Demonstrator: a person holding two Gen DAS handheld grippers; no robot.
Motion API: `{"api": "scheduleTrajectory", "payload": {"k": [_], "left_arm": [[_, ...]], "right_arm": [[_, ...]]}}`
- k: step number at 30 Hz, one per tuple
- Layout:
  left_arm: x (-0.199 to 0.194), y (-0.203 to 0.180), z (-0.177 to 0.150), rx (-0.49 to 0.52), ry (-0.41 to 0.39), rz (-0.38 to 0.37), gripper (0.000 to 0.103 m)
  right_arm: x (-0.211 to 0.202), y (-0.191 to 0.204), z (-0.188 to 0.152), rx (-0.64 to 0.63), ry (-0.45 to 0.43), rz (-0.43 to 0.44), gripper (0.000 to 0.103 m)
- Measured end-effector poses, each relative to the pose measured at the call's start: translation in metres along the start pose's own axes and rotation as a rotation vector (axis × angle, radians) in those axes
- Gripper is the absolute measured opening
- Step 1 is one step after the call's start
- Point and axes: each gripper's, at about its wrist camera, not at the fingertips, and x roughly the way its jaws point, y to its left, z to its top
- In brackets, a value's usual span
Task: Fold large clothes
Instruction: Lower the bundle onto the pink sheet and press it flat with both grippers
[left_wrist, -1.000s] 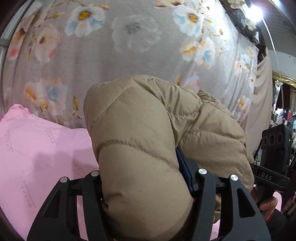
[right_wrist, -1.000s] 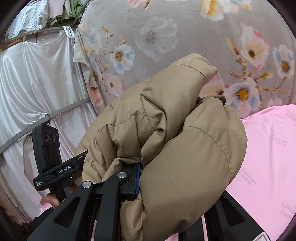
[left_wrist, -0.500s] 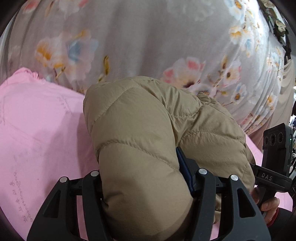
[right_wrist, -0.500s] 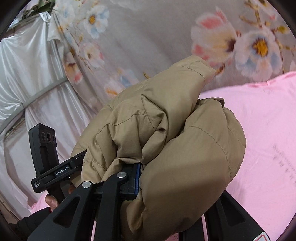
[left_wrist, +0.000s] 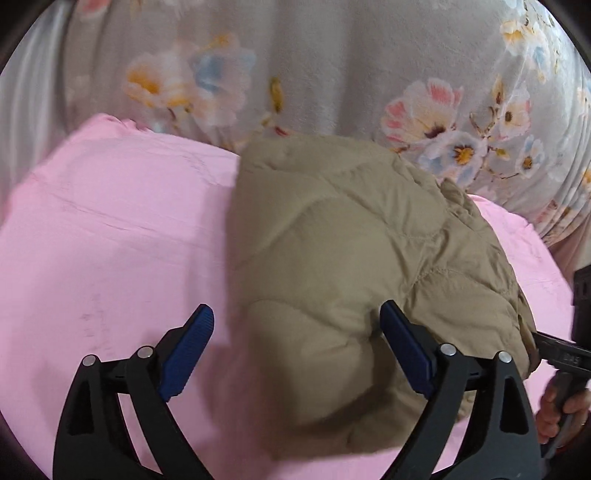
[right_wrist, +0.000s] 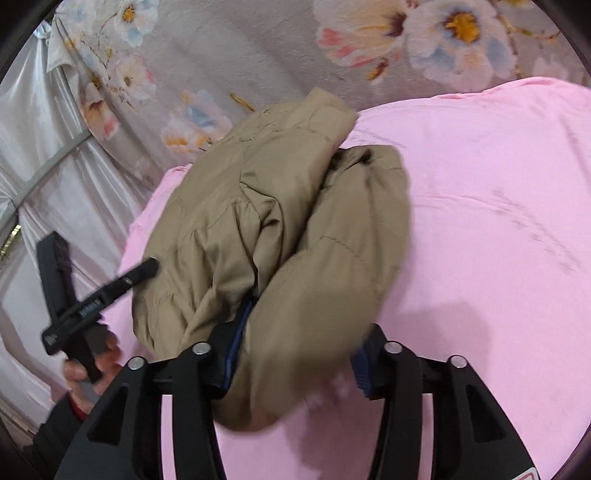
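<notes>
A tan quilted puffer jacket (left_wrist: 332, 258) lies bunched in a thick bundle on the pink sheet (left_wrist: 110, 240). My left gripper (left_wrist: 295, 332) straddles its near end with jaws that are opening. The left pad stands clear of the fabric and the right pad (left_wrist: 402, 347) rests against it. In the right wrist view the same jacket (right_wrist: 277, 221) sits between the jaws of my right gripper (right_wrist: 299, 354), which are also opening; the fabric still bulges against the left pad (right_wrist: 236, 339). Each view shows the other gripper, held in a hand (right_wrist: 88, 373), at the bundle's far side.
A grey floral cloth (left_wrist: 332, 74) hangs behind the pink sheet. White satin curtains (right_wrist: 44, 166) with a metal rail hang at the left of the right wrist view. The pink sheet (right_wrist: 498, 221) stretches bare to the right of the jacket.
Both grippers came down with the jacket bundle clamped between their jaws. It now rests on the pink sheet, and both pairs of jaws have spread apart, the left widely.
</notes>
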Motion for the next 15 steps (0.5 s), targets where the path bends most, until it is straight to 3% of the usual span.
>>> {"api": "scheduleTrajectory", "payload": {"k": [4,6,7,8,11,15], "left_arm": [[-0.044,-0.018,0.012,0.077,-0.04,0.216,0.09],[-0.057,-0.032,0.021,0.097,-0.06,0.295,0.09],[-0.062,-0.04,0.028,0.093,-0.064,0.326,0.089],[-0.064,-0.047,0.032,0.089,-0.066,0.338,0.089],[-0.062,-0.071,0.044,0.093,-0.078,0.394,0.084],[-0.035,-0.088,0.046,0.063,-0.032,0.411,0.07]], "right_arm": [[-0.049,0.015,-0.001,-0.053,-0.095,-0.09,0.052],[-0.063,0.039,0.008,-0.13,-0.147,-0.145,0.046],[-0.066,0.051,0.013,-0.162,-0.16,-0.167,0.035],[-0.066,0.068,0.02,-0.205,-0.174,-0.197,0.024],[-0.055,0.102,0.034,-0.286,-0.216,-0.262,0.014],[-0.018,0.114,0.053,-0.291,-0.22,-0.294,0.011]]}}
